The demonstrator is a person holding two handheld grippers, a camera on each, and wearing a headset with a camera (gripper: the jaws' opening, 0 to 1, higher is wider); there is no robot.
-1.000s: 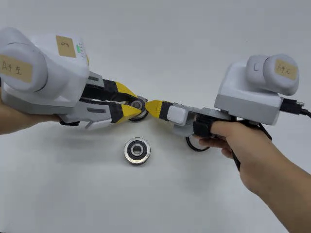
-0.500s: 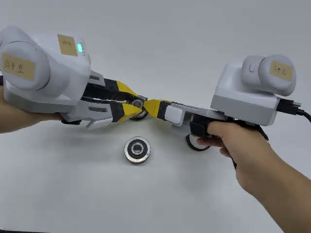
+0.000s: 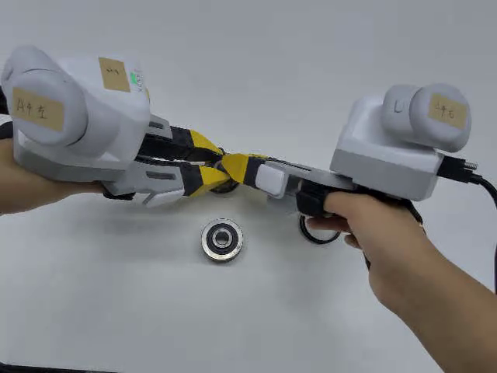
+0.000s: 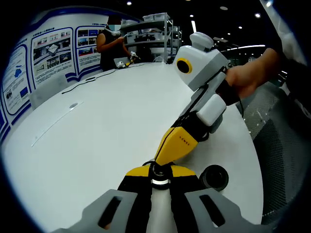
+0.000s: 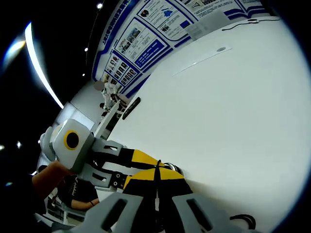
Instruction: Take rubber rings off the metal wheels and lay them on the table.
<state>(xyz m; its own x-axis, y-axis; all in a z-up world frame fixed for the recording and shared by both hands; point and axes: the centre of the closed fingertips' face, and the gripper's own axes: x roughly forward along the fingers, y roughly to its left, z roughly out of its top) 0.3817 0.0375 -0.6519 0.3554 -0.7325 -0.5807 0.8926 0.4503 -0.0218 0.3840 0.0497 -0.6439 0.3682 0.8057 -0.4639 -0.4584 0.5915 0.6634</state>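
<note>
My left gripper is shut on a metal wheel, held just above the white table; in the head view only the wheel's lower edge shows under the yellow tips. My right gripper comes in from the right and its tips meet the left ones at the wheel. Its jaws stand pressed together with a thin black strip of the wheel's rubber ring between them. A second wheel with its black ring on lies flat on the table in front. One loose rubber ring lies under my right hand.
The white table stretches bare behind the grippers. In the left gripper view, a person stands at the far end beside shelving. Wall posters line the room.
My right gripper has slid left, so its yellow tips now overlap the left gripper's tips and cover the held wheel. The wheel on the table and the loose ring stayed put.
</note>
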